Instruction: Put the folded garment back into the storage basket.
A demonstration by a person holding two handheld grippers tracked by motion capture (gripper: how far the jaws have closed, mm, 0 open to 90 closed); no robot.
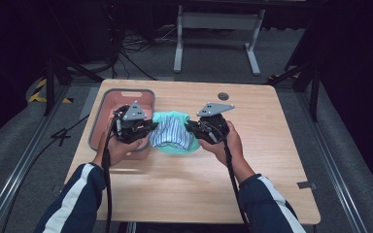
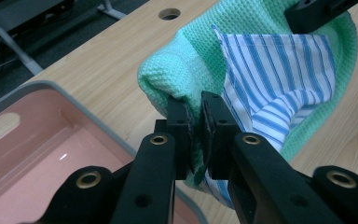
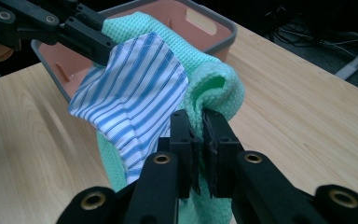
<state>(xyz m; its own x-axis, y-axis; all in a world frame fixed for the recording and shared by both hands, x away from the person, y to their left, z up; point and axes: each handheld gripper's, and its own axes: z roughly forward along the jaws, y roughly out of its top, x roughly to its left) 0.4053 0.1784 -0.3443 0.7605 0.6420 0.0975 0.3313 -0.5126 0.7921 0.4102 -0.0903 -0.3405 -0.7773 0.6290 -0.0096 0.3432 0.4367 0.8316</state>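
Two forearms in dark sleeves with white stripes reach in from the bottom of the high view, each hand carrying a hand-held gripper. Between them hangs a mint-green waffle cloth (image 1: 175,138) with a blue-and-white striped cloth (image 1: 171,132) lying folded against it, the pair lifted just above the wooden tabletop (image 1: 252,160).

From its own camera, the left hand-held gripper (image 2: 196,109) has its jaws pinched tight on one bunched edge of the green cloth. From the other camera, the right hand-held gripper (image 3: 199,123) is clamped the same way on the opposite edge, with the striped fabric draped beside the jaws.

Just left of the bundle sits a pink bin (image 1: 108,99) with a grey rim, its inside bare where visible.

The step in hand appears to be carrying both cloths together toward the bin. The next move likely calls for swinging both hands leftward over the rim in step, keeping the bundle taut, lowering, then letting go.
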